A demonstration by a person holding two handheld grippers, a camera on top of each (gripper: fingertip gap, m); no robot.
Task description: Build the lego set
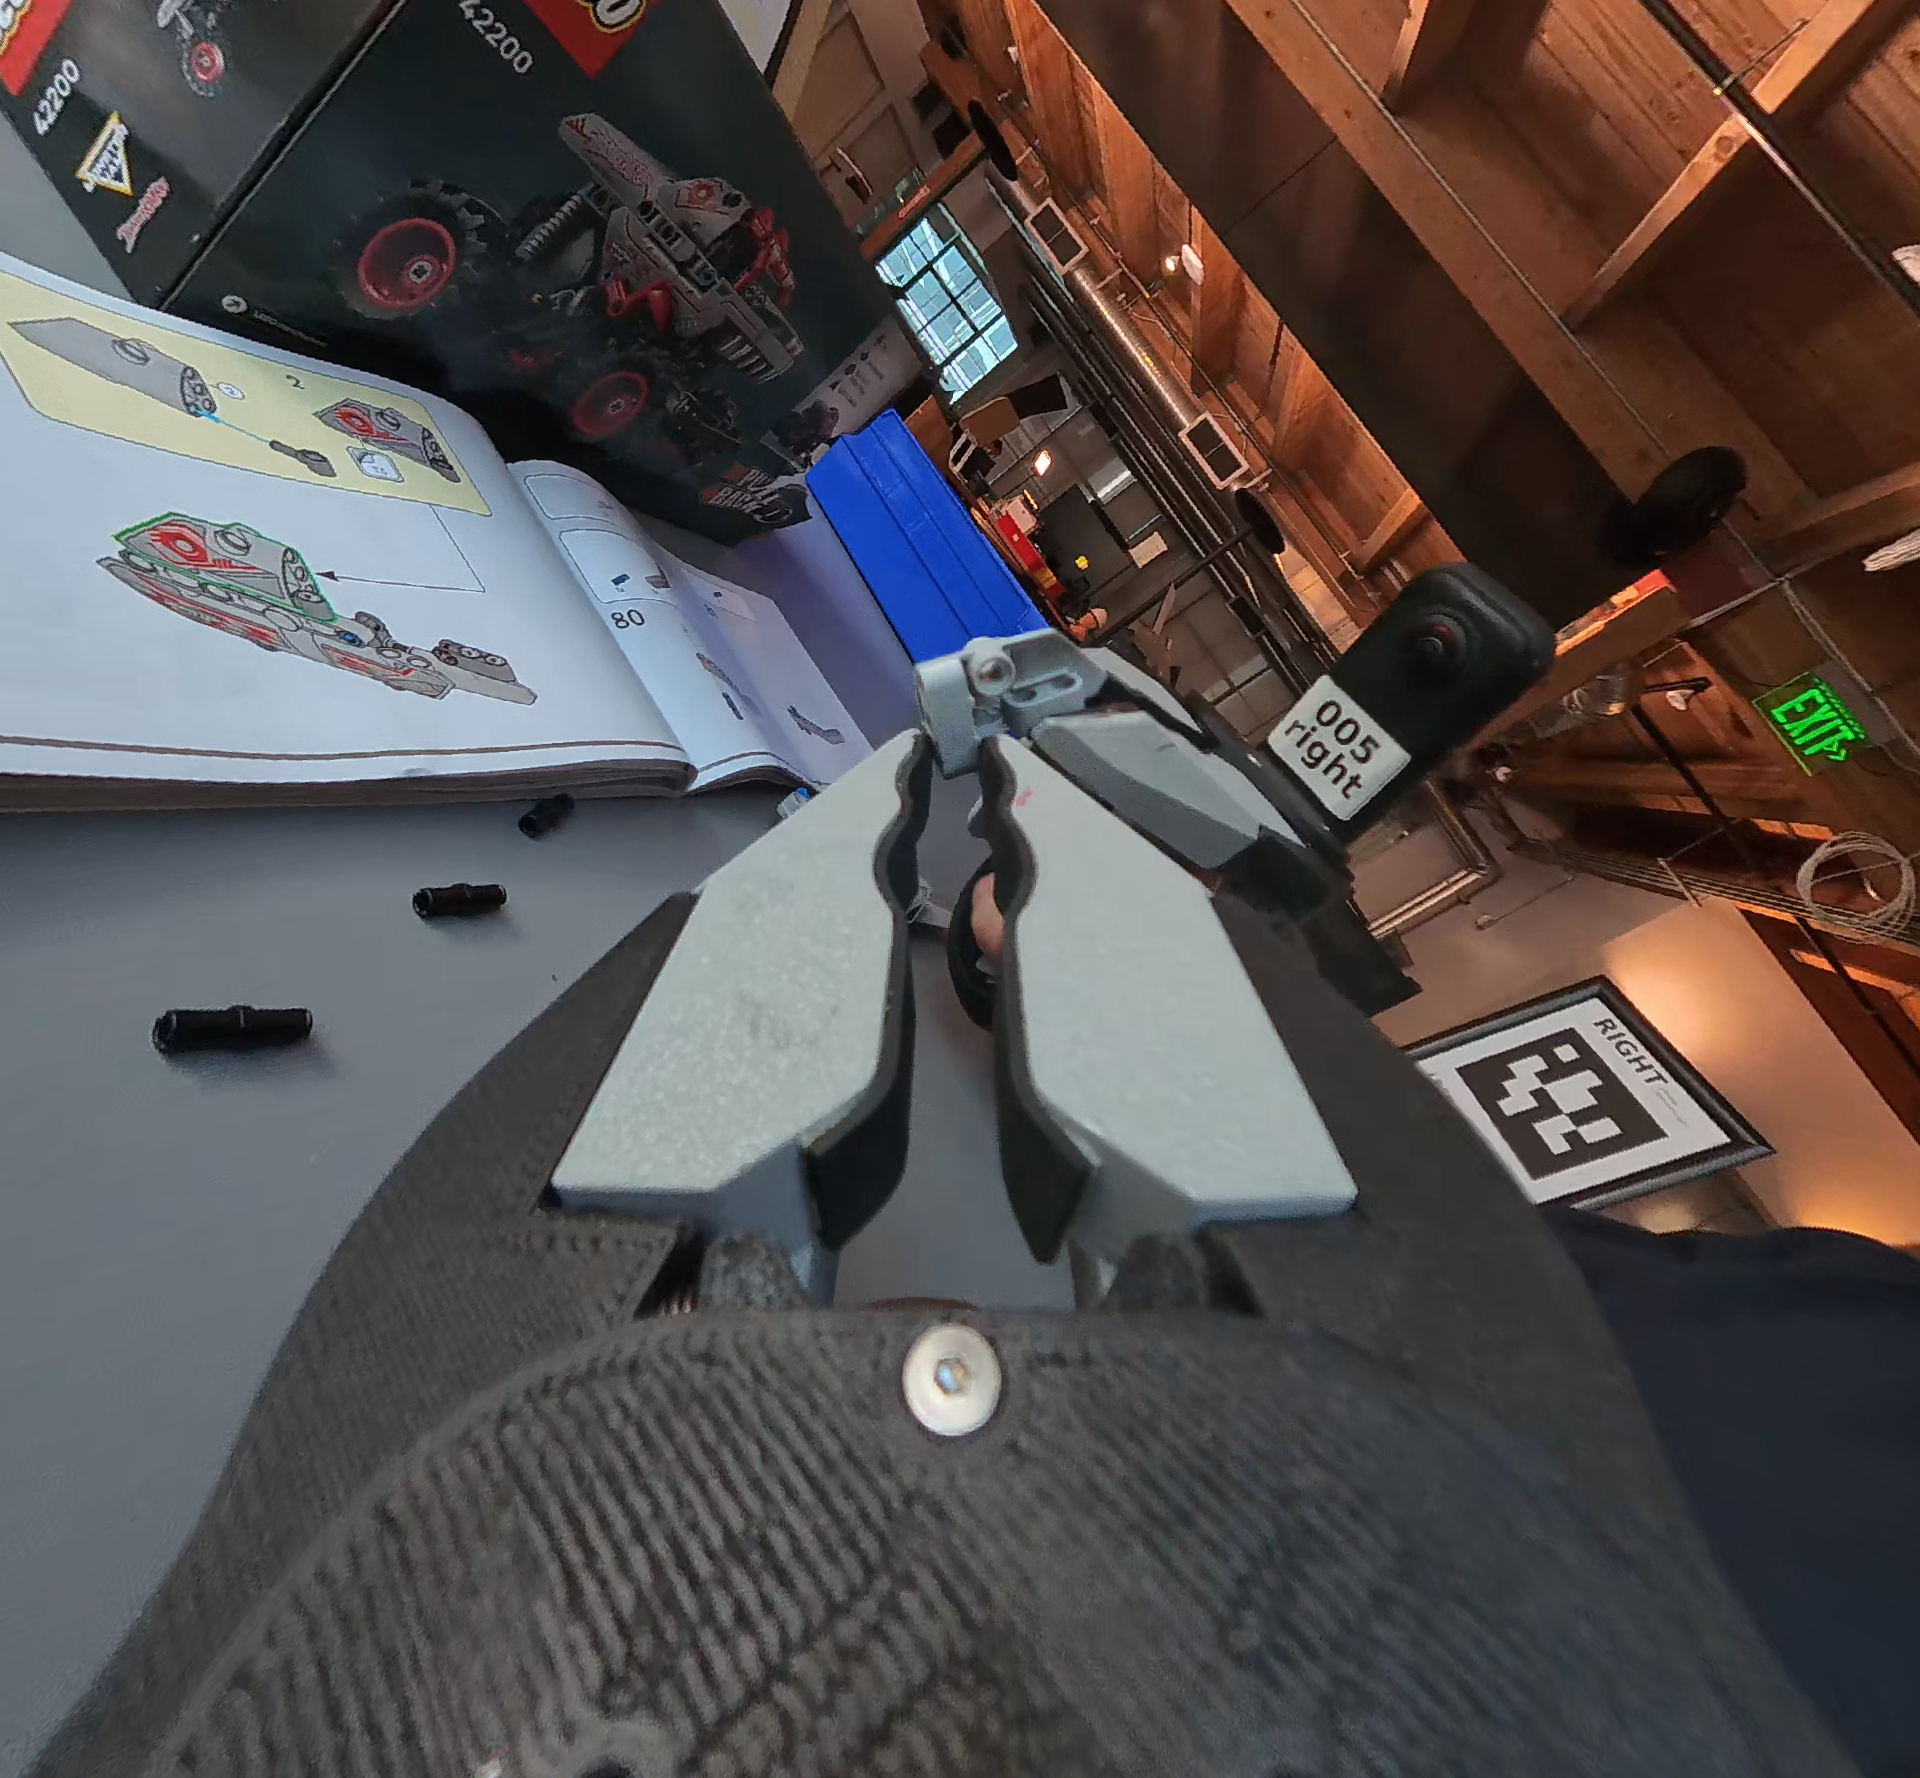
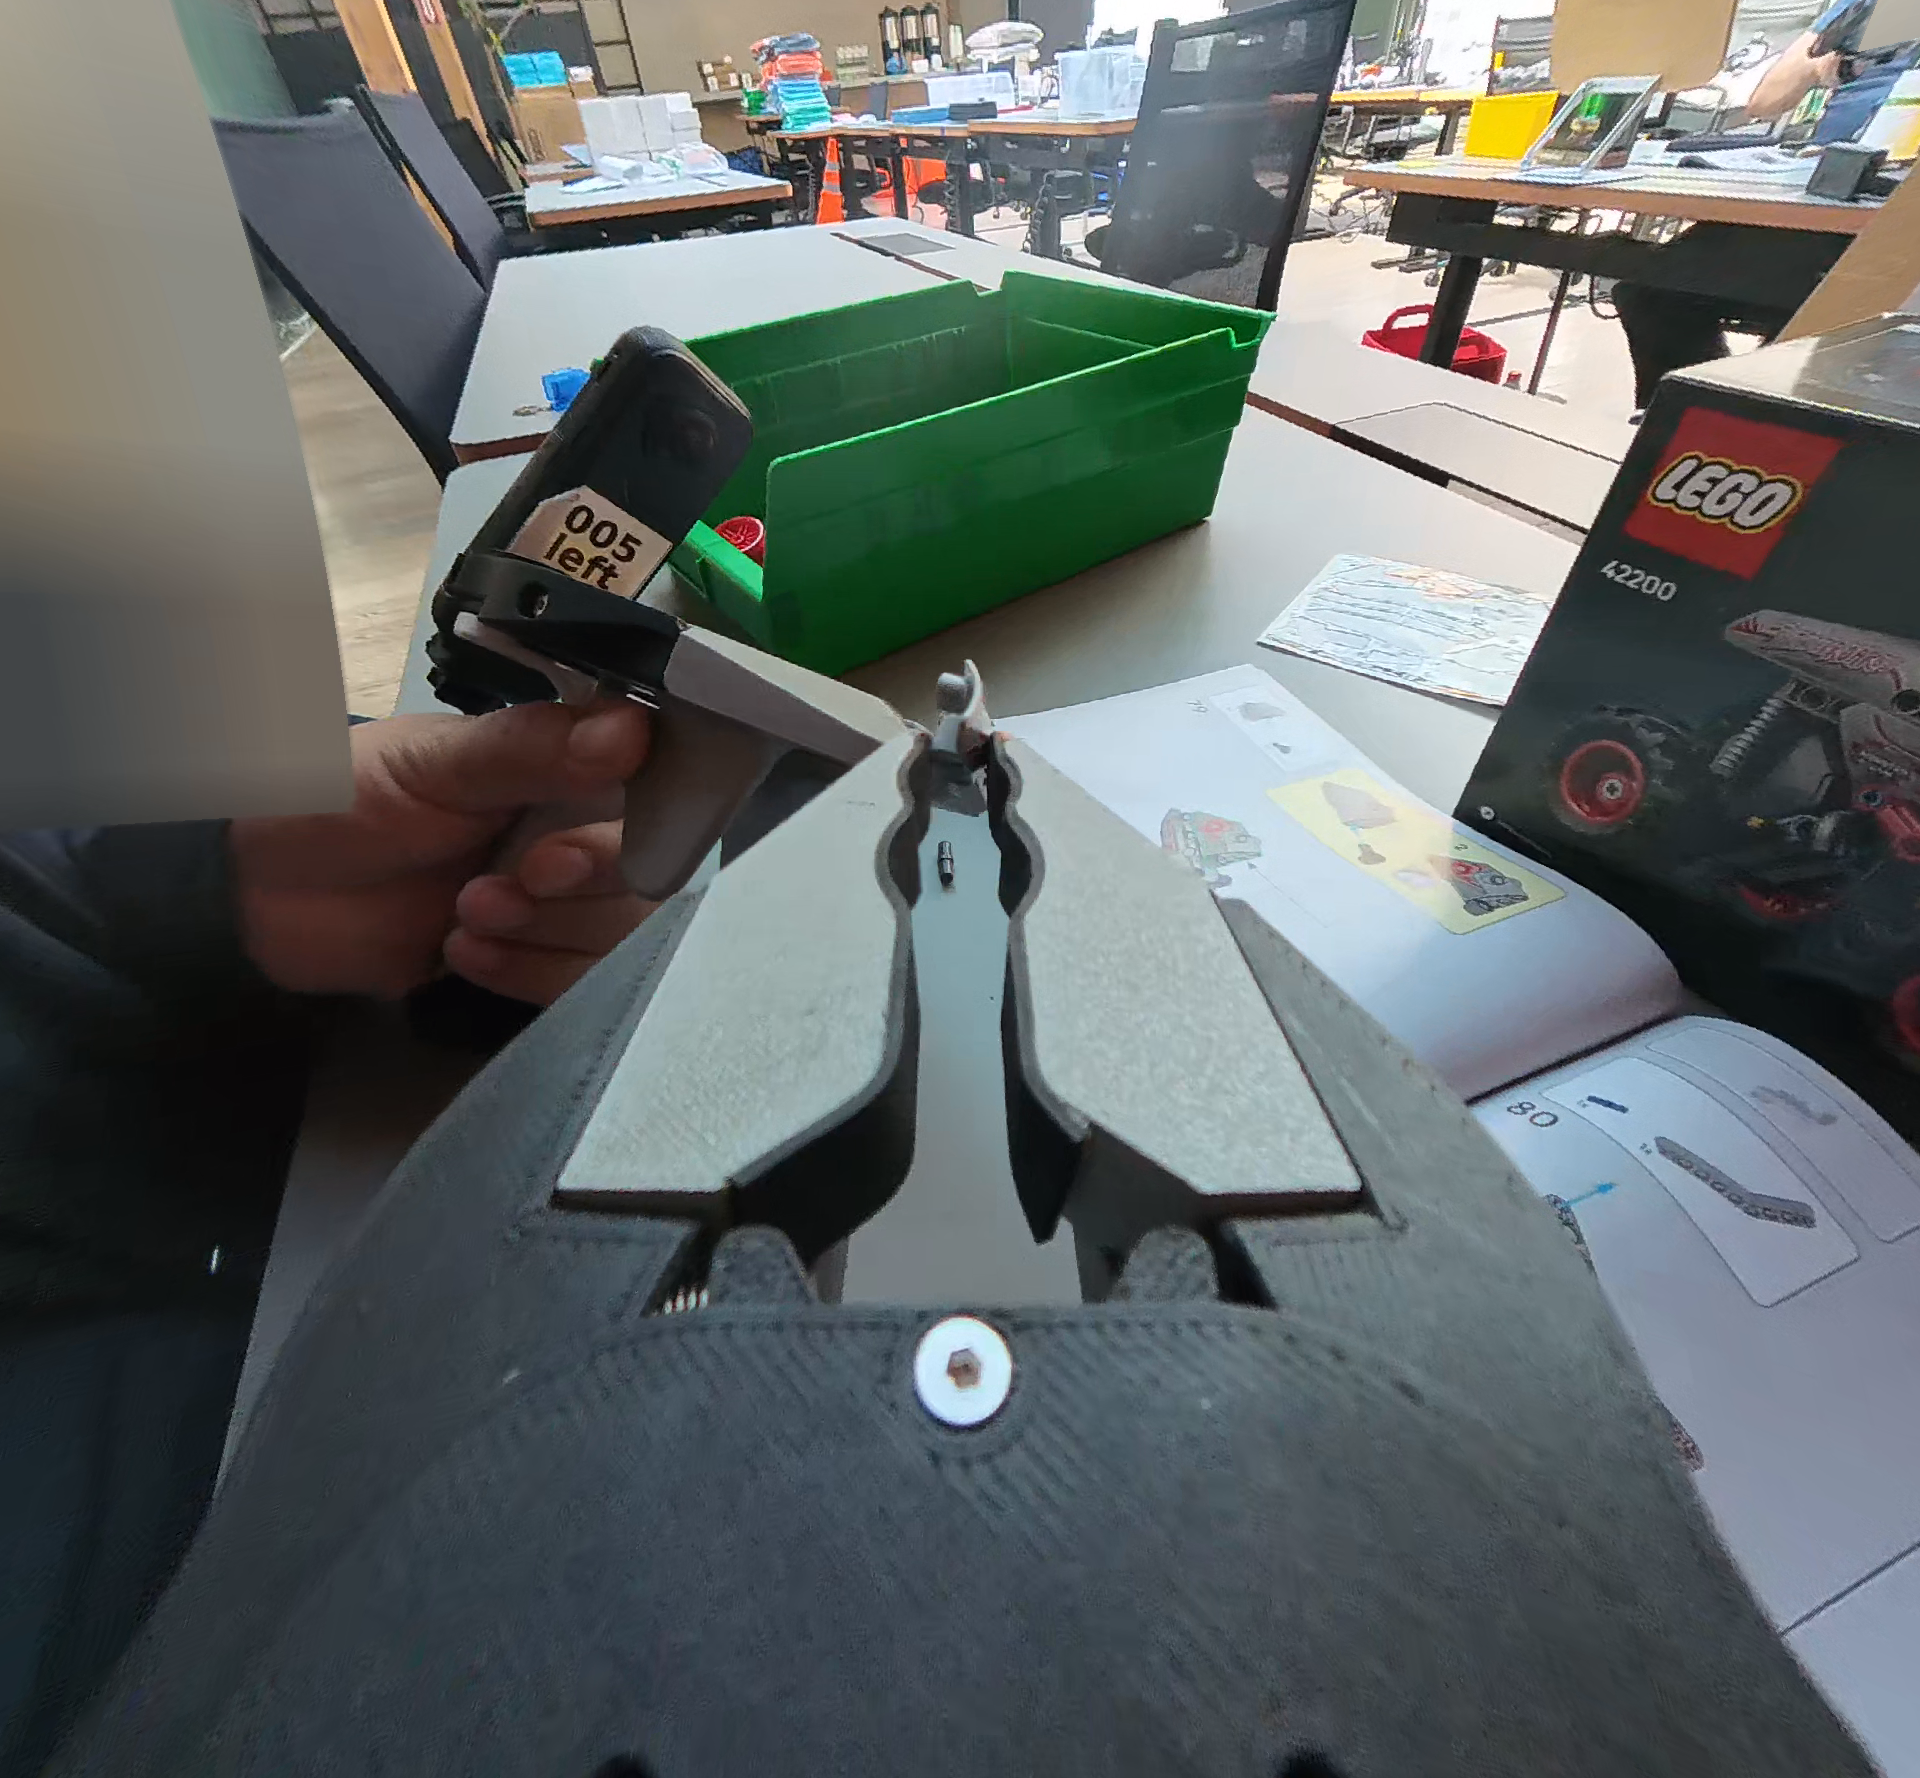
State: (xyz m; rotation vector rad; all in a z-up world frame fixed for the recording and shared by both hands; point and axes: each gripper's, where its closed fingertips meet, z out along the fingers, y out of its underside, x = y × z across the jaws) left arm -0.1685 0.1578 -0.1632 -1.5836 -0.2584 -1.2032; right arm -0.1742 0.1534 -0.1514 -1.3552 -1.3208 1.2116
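You are pinching a small grey lego piece (image 1: pixel 987 705) between the tips of your left gripper (image 1: pixel 951 772), and your right gripper (image 2: pixel 954 762) is closing on the same grey piece (image 2: pixel 958 731) from the opposite side, so both sets of jaws are pressed onto one little part held up above the grey table (image 1: pixel 260 1157). That shared hold is the risk, as I judge it: each gripper is catching only a sliver of the piece at its very tips, so if you are twisting or pulling unevenly it may be popping out and dropping among the black connector pins (image 1: pixel 231 1027) lying loose on the table, or a joint in it may be springing apart. Squeezing harder on such a narrow bite could also be flicking it sideways. A stray black pin (image 2: pixel 945 864) is showing through the gap between the right fingers, on the table below. Beyond that, the open instruction booklet (image 1: pixel 312 585) is lying near the lego box (image 1: pixel 582 274), with a green bin (image 2: pixel 987 461) farther back. The piece's exact shape, and whether it is one part or two joined, is hard to make out, since the jaws are covering its lower half.
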